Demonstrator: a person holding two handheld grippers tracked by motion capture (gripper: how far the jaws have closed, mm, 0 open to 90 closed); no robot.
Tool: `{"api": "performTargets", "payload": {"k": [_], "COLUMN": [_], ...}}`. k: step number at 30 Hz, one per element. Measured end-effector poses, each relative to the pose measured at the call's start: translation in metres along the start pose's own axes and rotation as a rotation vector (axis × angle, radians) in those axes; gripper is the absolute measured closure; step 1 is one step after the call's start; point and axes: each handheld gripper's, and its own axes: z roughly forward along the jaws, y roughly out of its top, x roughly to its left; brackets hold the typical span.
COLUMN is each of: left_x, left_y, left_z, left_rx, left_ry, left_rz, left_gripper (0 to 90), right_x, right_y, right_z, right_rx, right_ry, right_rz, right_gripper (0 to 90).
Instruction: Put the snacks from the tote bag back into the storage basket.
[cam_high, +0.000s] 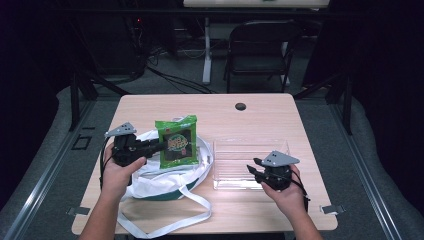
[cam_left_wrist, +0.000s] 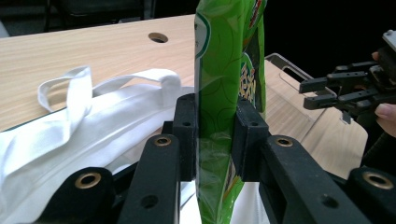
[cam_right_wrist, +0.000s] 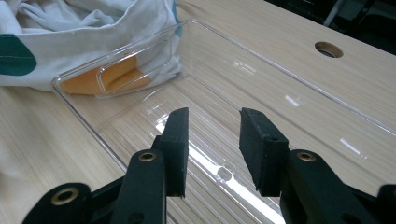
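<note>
A green snack packet (cam_high: 176, 142) stands upright above a white tote bag (cam_high: 165, 180) at the table's left. My left gripper (cam_high: 161, 145) is shut on the packet's lower edge. In the left gripper view the packet (cam_left_wrist: 229, 56) rises between the two pads (cam_left_wrist: 187, 135), with the bag (cam_left_wrist: 70, 126) behind it. My right gripper (cam_high: 253, 166) hovers at the near edge of a clear plastic bin (cam_high: 250, 145). In the right gripper view its jaws (cam_right_wrist: 214, 130) stand apart over the bin's floor (cam_right_wrist: 280, 121) with nothing between them.
The bag's long white straps (cam_high: 170, 220) trail toward the table's front edge. A round cable hole (cam_high: 240, 106) sits near the far edge. A folding chair (cam_high: 260, 50) stands beyond the table. An orange patch (cam_right_wrist: 116, 77) shows through the bin's wall beside the bag (cam_right_wrist: 93, 28).
</note>
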Motion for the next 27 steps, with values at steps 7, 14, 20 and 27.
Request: {"api": "performTargets", "payload": {"k": [7,14,20,27], "left_x": [-0.009,-0.016,-0.022,-0.027], "left_y": [0.001,0.001,0.002,0.003], "left_z": [0.007,0.016,0.022,0.030], "left_rx": [0.011,0.029,0.037,0.043], "left_ry": [-0.020,-0.041,-0.057,-0.074], "left_rz": [0.017,0.038,0.050,0.065], "left_gripper": [74.6,74.6,74.6,74.6], "right_x": [0.002,0.001,-0.001,0.000], "right_y": [0.012,0.022,0.034,0.054], "right_z": [0.000,-0.002,-0.006,-0.010], "right_rx": [-0.003,0.027,0.038,0.063], "right_ry": [0.046,0.089,0.126,0.187], "right_rz": [-0.012,-0.039,-0.053,-0.090], "right_gripper": [63.0,63.0,63.0,62.2]}}
